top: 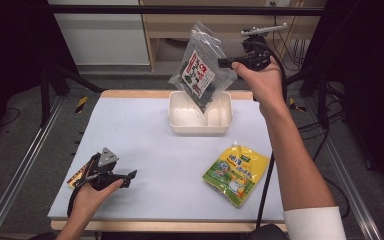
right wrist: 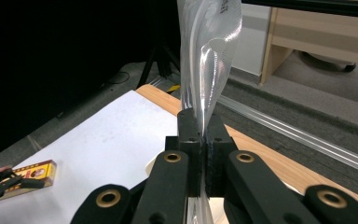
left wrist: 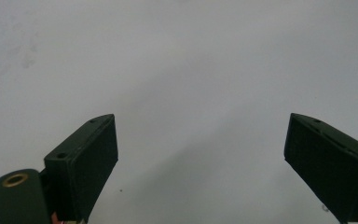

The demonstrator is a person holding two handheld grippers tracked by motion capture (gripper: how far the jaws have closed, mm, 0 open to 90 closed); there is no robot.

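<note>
Bag (top: 198, 70), clear plastic with a red-white label and dark contents, hangs in the air over the white tray (top: 177, 116) at 12 o'clock on the table (top: 145, 140) in the high view. Right gripper (top: 223, 63) pinches its edge, at 3 o'clock of the bag. Yellow pouch (top: 236, 172) lies flat at 5 o'clock of the tray. Left gripper (top: 130, 176) sits low at 8 o'clock on the table, just beside a small yellow-red box (top: 78, 175).

Left gripper view: jaws spread wide, nothing between them, bare table surface below.

Right gripper view: jaws clamped tight on the bag's clear edge (right wrist: 208, 60), which rises toward 12 o'clock. Box (right wrist: 30, 173) at 8 o'clock.
</note>
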